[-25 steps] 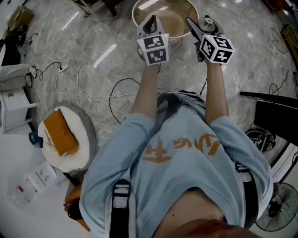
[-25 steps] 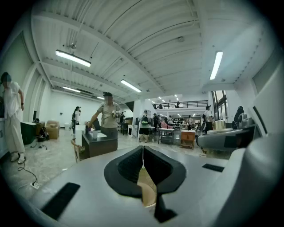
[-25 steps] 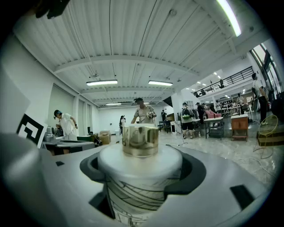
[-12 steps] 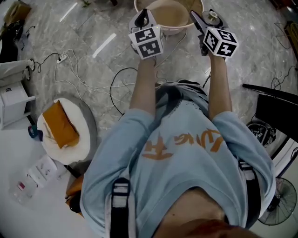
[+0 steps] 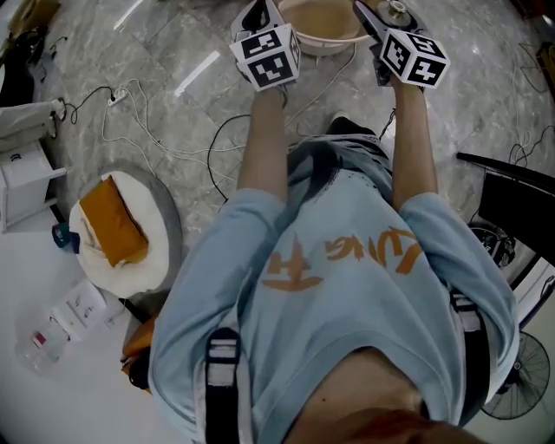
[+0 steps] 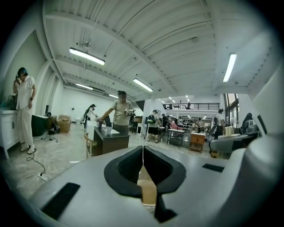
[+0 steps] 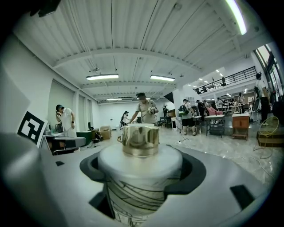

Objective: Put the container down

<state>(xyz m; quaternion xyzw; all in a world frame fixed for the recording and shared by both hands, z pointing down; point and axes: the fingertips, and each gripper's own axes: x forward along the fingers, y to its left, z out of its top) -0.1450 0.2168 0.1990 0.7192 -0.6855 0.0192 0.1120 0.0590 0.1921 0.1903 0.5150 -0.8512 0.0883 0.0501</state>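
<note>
On the left, our left tool was pinched almost flat on a thin tan wall, which looked to us like the rim of the beige basin up ahead above the marble floor. Over on the right, our right tool was clamped round the white container, gold cap upright above the jaws, carried just right of that basin.

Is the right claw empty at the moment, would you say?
No, the right claw grips a white bottle with a gold cap.
</note>
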